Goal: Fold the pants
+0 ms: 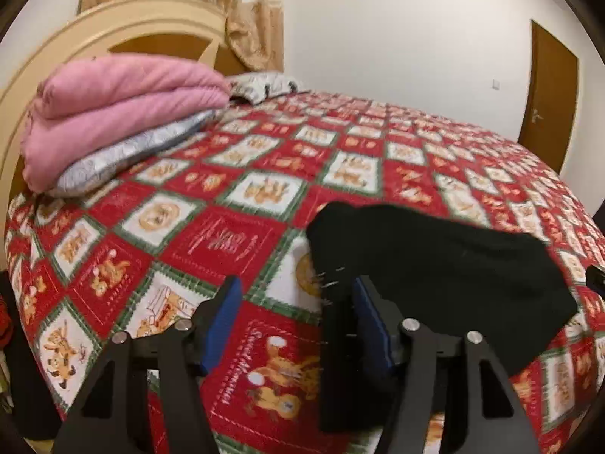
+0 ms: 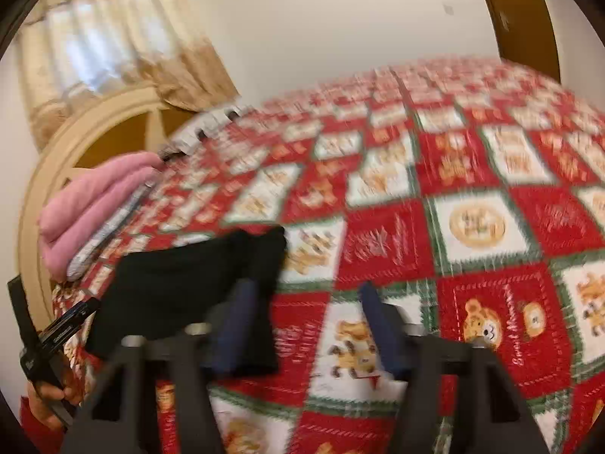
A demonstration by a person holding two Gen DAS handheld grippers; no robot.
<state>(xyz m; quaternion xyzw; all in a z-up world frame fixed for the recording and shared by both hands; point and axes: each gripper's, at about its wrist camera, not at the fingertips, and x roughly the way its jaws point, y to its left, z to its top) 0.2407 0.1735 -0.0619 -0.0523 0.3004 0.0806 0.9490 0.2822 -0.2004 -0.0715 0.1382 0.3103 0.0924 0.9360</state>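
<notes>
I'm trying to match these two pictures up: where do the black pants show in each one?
Left wrist view: black pants lie right of centre, low, beside the gripper's right finger.
Right wrist view: black pants lie left of centre, low, behind the left finger.
Shared landmark: the folded pink blanket by the headboard.

White wall (image 1: 397, 38), brown door (image 1: 548, 87), cream headboard (image 1: 56, 49), curtained window (image 2: 94, 45), patchwork bedspread (image 1: 227, 174)

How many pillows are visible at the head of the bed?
2: a grey pillow under the folded pink blanket, and a patterned pillow behind it by the headboard. More may be hidden.
</notes>
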